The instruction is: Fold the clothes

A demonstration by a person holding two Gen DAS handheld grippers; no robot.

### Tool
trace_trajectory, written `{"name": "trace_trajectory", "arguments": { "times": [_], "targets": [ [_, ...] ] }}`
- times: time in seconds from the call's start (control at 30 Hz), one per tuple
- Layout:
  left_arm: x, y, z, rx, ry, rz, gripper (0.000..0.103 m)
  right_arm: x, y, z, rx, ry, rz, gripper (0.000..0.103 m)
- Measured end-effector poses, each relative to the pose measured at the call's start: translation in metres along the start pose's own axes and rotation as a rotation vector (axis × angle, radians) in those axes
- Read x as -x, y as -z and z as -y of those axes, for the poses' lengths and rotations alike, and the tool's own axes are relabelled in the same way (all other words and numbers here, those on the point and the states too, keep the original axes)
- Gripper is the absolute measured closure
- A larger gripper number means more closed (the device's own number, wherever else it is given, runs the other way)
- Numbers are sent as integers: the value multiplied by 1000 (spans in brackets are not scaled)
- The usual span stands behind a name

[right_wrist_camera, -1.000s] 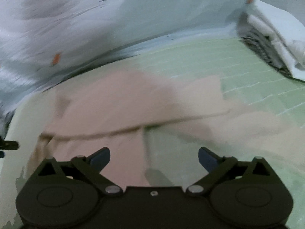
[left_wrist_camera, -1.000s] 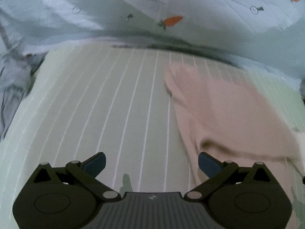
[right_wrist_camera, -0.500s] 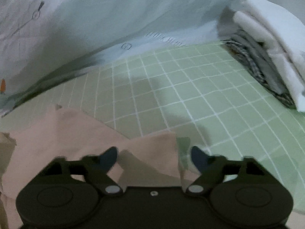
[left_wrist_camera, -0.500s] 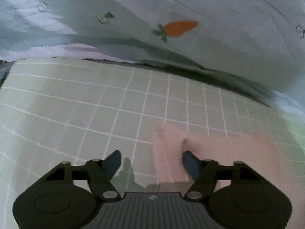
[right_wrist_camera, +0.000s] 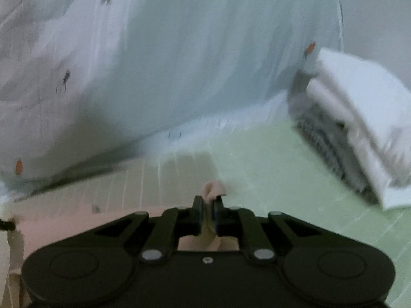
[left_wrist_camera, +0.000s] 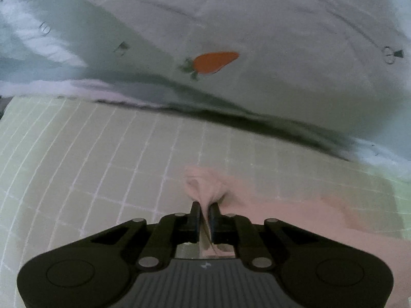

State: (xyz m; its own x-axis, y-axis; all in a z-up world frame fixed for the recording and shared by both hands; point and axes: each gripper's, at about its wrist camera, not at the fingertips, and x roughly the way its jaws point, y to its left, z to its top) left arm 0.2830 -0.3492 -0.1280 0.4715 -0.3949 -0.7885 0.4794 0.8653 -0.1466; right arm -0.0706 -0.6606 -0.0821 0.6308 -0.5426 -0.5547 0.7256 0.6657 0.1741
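- Pinching a bunched corner of the pink garment (left_wrist_camera: 295, 213), the left tool (left_wrist_camera: 204, 209) was clamped tight on the cloth, low over the green checked mat (left_wrist_camera: 102, 154); the grip on an edge suited carrying that edge across for a fold.
- The right tool (right_wrist_camera: 207, 202) was likewise closed on another pinch of the same pink garment (right_wrist_camera: 77, 228), so the two holds likely kept the edge taut between them.
- Most of the garment lay spread on the mat, beside the carrot-print sheet (left_wrist_camera: 257, 25).
- Only the right wrist view showed a stack of folded clothes (right_wrist_camera: 359, 118) resting at the mat's far side, perhaps where this piece belonged; only the left view showed the cloth running off rightward.
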Motion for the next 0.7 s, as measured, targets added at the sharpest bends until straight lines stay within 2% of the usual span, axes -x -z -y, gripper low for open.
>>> {"name": "trace_trajectory", "arguments": {
  "times": [0.03, 0.13, 0.2, 0.27, 0.3, 0.43, 0.53, 0.63, 0.7],
  "targets": [
    [-4, 0, 6, -17, -1, -6, 93, -2, -3, 2, 8, 9, 2, 94],
    [-21, 5, 19, -41, -40, -45, 77, -21, 1, 2, 45, 42, -45, 94],
    [-27, 9, 23, -43, -87, -71, 52, -31, 7, 4, 47, 54, -83, 94],
    [-19, 12, 24, -58, -126, -45, 34, -37, 13, 6, 33, 63, -111, 94],
    [-12, 15, 24, -68, -134, -25, 29, -37, 16, 7, 24, 65, -115, 94],
    [18, 38, 27, -150, -134, 3, 23, -33, 23, 10, -16, 69, -113, 94],
    [29, 66, 37, -231, -104, -39, 22, -26, 28, 10, -30, 68, -111, 94],
    [28, 100, 51, -343, -151, -77, 22, -19, 31, 9, -41, 63, -105, 94],
    [31, 116, 60, -384, -177, -44, 22, -15, 33, 8, -45, 59, -100, 94]
  ]
}}
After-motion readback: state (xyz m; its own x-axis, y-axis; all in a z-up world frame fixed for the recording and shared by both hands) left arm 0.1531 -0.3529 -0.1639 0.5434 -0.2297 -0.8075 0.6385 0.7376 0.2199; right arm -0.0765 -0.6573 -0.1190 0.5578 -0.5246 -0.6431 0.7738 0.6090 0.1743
